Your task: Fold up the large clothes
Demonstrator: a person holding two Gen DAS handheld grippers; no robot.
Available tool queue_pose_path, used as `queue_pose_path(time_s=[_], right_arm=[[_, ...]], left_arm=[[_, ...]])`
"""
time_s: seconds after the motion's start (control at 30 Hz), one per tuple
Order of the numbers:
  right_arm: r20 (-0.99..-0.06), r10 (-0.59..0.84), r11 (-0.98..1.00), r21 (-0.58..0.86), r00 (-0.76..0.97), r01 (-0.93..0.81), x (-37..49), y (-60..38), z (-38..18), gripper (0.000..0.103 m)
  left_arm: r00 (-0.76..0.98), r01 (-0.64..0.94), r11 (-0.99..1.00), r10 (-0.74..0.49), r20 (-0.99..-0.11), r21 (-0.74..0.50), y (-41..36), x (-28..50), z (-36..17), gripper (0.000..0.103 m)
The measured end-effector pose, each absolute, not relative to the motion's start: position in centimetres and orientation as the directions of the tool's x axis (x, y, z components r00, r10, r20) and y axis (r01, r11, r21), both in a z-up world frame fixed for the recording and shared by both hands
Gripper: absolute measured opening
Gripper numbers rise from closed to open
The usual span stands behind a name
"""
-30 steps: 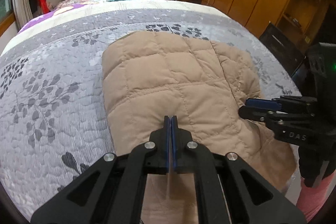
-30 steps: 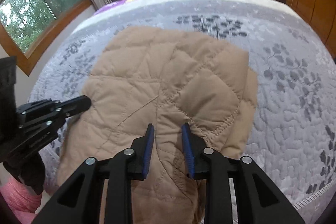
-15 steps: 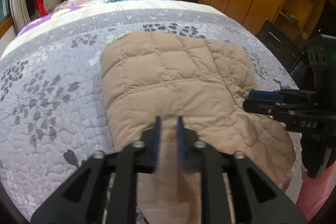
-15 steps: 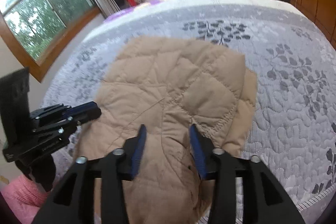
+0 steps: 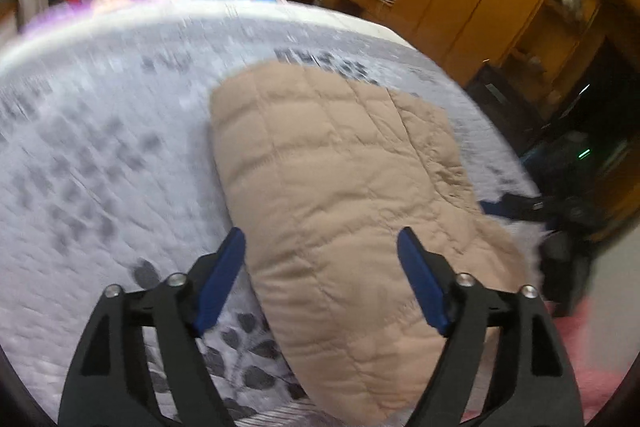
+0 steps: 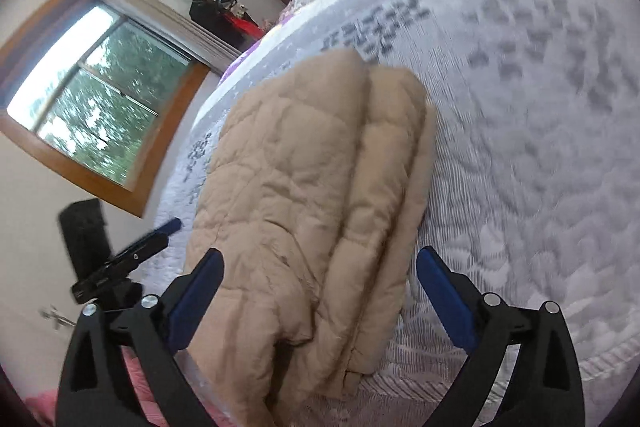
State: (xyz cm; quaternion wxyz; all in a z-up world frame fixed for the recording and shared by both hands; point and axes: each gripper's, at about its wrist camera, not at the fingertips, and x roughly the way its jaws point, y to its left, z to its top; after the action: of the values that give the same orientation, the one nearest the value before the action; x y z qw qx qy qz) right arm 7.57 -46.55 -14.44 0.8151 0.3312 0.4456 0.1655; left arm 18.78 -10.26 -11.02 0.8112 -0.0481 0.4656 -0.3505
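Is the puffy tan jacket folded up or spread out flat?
Folded. The tan quilted jacket lies on the grey bedspread as a narrow bundle, with stacked layers showing along its right edge in the right wrist view.

Tan quilted jacket point(image 5: 340, 187), grey leaf-print bedspread point(image 5: 100, 167)

Two close wrist views from the bed's point(image 5: 100, 155) foot edge, both sharing the folded tan jacket point(image 5: 340, 195).
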Motion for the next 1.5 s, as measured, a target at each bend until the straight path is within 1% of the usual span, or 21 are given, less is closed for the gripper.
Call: queue_pose_path(time_s=[0.07,0.17,0.27,0.37,0.5,0.63,0.67,0.73,0.77,0.8,0.83,0.87,0.93,0.97,1.07,1.3,1.5], right_arm=[[-0.593,0.591,0.694,0.719,0.547,0.029,7.6,-47.0,-15.3,0.099],[-0.555,0.637,0.648,0.762,0.535,0.017,8.0,-47.1,-16.5,0.099],[-0.545,0.663,0.631,0.776,0.513,0.009,8.7,-47.0,-17.5,0.099],[-0.559,0.673,0.63,0.776,0.485,0.019,9.6,-46.2,-18.5,0.099],[-0.567,0.675,0.638,0.77,0.472,0.013,10.3,-45.3,-19.1,0.1],[-0.583,0.662,0.664,0.748,0.471,-0.008,10.7,-44.3,-18.9,0.099],[-0.589,0.658,0.676,0.736,0.47,-0.023,10.9,-43.8,-18.8,0.098],[-0.588,0.659,0.68,0.732,0.468,-0.039,11.1,-43.2,-18.3,0.083],[-0.588,0.661,0.681,0.731,0.466,-0.045,11.5,-42.9,-18.1,0.079],[-0.587,0.661,0.683,0.728,0.467,-0.052,11.4,-42.7,-18.0,0.07],[-0.585,0.658,0.69,0.721,0.474,-0.067,11.6,-42.5,-17.5,0.059],[-0.584,0.655,0.697,0.713,0.48,-0.083,11.6,-42.2,-16.9,0.056],[-0.594,0.635,0.725,0.679,0.494,-0.116,11.4,-41.6,-15.5,0.05],[-0.6,0.624,0.739,0.661,0.501,-0.129,11.5,-41.2,-14.8,0.049],[-0.599,0.611,0.758,0.63,0.518,-0.167,11.9,-40.3,-12.6,0.047],[-0.602,0.591,0.79,0.568,0.537,-0.232,16.2,-38.3,-8.6,0.047],[-0.618,0.586,0.803,0.532,0.525,-0.269,22.6,-35.8,-7.4,0.047]], left_arm=[[0.245,0.485,0.719,-0.657,-0.713,-0.497,-8.9,20.3,-12.7,0.083],[0.17,0.425,0.681,-0.707,-0.686,-0.597,-7.6,21.7,-15.0,0.085],[0.079,0.392,0.587,-0.789,-0.609,-0.709,-7.4,22.7,-16.9,0.088],[0.031,0.37,0.546,-0.816,-0.578,-0.751,-8.1,23.1,-18.3,0.089],[0.003,0.36,0.537,-0.818,-0.575,-0.763,-9.6,23.0,-19.9,0.093],[0.0,0.404,0.528,-0.817,-0.577,-0.747,-11.3,21.8,-19.4,0.094],[0.004,0.416,0.532,-0.812,-0.583,-0.738,-11.7,21.6,-19.4,0.094],[0.023,0.438,0.545,-0.802,-0.597,-0.715,-12.5,21.0,-19.1,0.094],[0.025,0.445,0.544,-0.802,-0.597,-0.711,-12.8,21.0,-18.7,0.092],[0.031,0.454,0.541,-0.804,-0.594,-0.708,-13.0,20.8,-18.4,0.091],[0.037,0.46,0.541,-0.804,-0.593,-0.704,-13.2,20.6,-18.0,0.086],[0.047,0.472,0.541,-0.804,-0.592,-0.697,-13.2,20.3,-17.6,0.08],[0.053,0.478,0.528,-0.815,-0.578,-0.701,-13.0,20.0,-16.9,0.073],[0.053,0.475,0.52,-0.822,-0.567,-0.71,-12.8,20.1,-16.6,0.071],[0.075,0.483,0.498,-0.843,-0.533,-0.72,-12.4,20.1,-15.1,0.067],[0.171,0.511,0.517,-0.844,-0.508,-0.687,-11.0,22.2,-11.7,0.067],[0.242,0.487,0.548,-0.833,-0.497,-0.68,-9.2,26.5,-11.3,0.067]])
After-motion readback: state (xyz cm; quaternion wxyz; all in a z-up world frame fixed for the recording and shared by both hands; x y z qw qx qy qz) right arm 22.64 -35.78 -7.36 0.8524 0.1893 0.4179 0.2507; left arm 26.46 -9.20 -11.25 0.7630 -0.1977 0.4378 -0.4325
